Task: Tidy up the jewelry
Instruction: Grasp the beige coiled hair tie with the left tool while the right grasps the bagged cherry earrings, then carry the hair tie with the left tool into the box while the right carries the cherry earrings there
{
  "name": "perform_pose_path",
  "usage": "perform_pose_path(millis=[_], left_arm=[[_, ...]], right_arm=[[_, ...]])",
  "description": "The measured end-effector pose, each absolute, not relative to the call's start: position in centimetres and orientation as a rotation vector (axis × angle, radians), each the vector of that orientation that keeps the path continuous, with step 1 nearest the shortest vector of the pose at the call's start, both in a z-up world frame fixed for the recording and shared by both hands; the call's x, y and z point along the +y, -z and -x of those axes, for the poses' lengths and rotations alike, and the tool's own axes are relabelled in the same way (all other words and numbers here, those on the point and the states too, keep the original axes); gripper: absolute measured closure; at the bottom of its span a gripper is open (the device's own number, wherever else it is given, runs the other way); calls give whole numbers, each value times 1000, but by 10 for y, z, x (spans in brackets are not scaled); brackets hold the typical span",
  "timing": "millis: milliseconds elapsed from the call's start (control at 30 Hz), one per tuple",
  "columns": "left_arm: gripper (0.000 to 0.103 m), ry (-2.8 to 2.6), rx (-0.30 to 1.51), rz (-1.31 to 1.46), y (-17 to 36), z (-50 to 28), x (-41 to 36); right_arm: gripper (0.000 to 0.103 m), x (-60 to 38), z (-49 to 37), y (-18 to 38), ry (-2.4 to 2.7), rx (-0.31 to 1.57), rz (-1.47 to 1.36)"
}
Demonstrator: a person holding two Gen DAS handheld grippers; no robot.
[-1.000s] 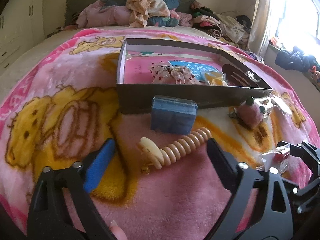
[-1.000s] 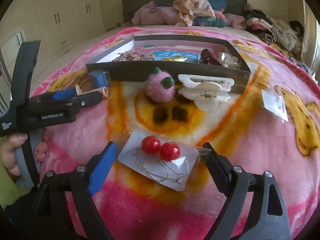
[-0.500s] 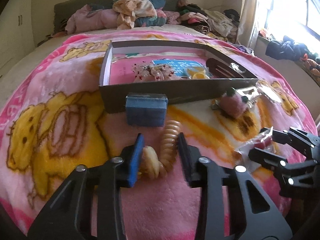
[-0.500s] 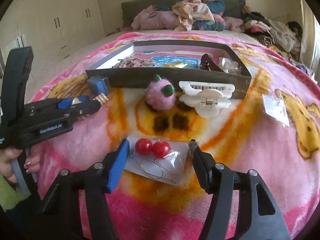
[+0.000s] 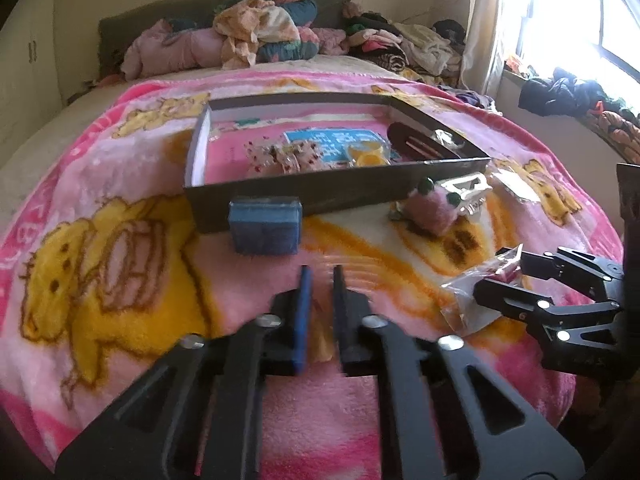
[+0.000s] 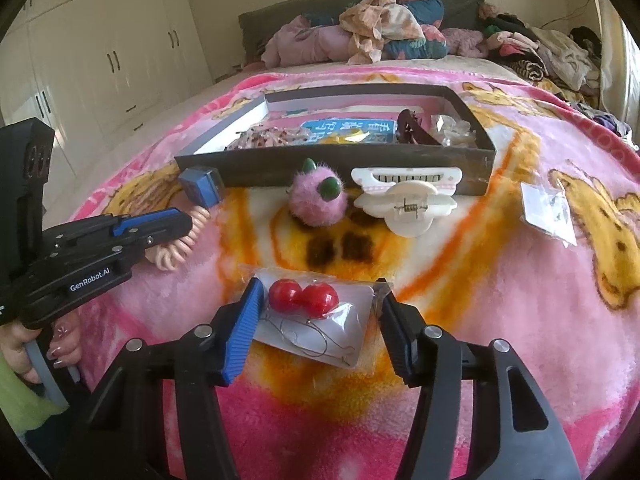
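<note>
my left gripper (image 5: pixel 320 312) is nearly closed, pads on either side of the peach spiral plastic hair coil (image 6: pixel 180 240); whether they pinch it i cannot tell, blur hides the contact. my right gripper (image 6: pixel 318 322) is half open, straddling the clear packet of red bead earrings (image 6: pixel 312 316) flat on the pink cartoon blanket (image 6: pixel 520 320), jaws at its edges for a sideways pinch. both items lie in front of the shallow dark cardboard tray (image 6: pixel 344 160), where i judge they belong.
</note>
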State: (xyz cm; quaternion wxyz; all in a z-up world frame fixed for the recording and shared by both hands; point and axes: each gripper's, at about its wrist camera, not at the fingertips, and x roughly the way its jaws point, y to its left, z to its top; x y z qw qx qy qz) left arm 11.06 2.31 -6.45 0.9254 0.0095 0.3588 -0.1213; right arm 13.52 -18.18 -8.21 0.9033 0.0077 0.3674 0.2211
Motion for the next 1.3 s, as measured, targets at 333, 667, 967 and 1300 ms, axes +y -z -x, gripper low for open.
perform_pose_path(millis=[333, 667, 967, 1300], left_arm=[[103, 265, 789, 7, 66, -117, 23], [80, 259, 854, 25, 76, -107, 32], [43, 181, 925, 66, 83, -93, 37], [97, 242, 887, -18, 80, -80, 6]], right_arm=[[49, -196, -137, 78, -437, 755, -62], [49, -202, -138, 74, -445, 743, -90], [49, -209, -138, 70, -454, 732, -125], [49, -215, -138, 65, -449, 716, -156]])
